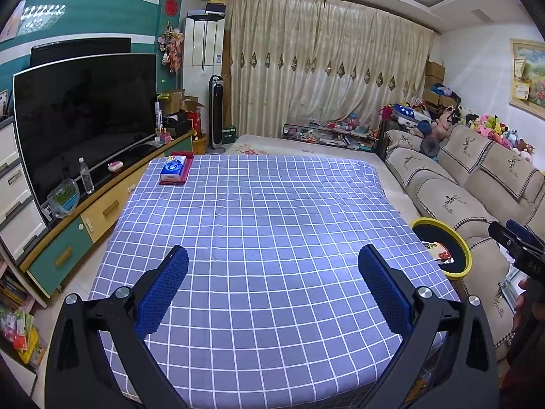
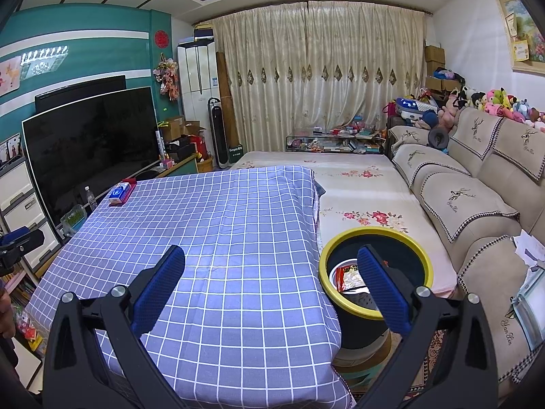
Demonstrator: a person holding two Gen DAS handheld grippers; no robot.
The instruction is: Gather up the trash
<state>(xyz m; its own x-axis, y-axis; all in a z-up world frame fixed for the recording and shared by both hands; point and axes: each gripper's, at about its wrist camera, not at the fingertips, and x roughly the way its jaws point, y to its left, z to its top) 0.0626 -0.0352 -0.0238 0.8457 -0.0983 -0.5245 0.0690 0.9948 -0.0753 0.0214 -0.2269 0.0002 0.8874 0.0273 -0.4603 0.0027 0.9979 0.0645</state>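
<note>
The left gripper (image 1: 272,289), black-framed with blue textured pads, hung above the table draped in a blue-and-white checked cloth (image 1: 259,211), its jaws spread wide apart with nothing between them. The right gripper (image 2: 272,286) was of the same make and stood just as wide, also empty; its left finger was over the cloth's near right corner and its right finger (image 2: 381,289) lay across the view of the bin.

The round black bin with a yellow rim (image 2: 376,266) stood on the floor just beside the table's right edge, between the table and the beige sofa with deer-embroidered covers (image 2: 477,204). Inside it lay a red-and-white printed wrapper (image 2: 344,277), partly hidden by the gripper finger. From the left wrist view the same bin (image 1: 442,248) showed at the table's right side, with the wrapper (image 1: 441,254) against its inner wall.

On the far left corner of the cloth a blue-and-white tissue pack (image 1: 173,168) rested on a flat red tray (image 1: 184,173). The rest of the cloth showed bare.
</note>
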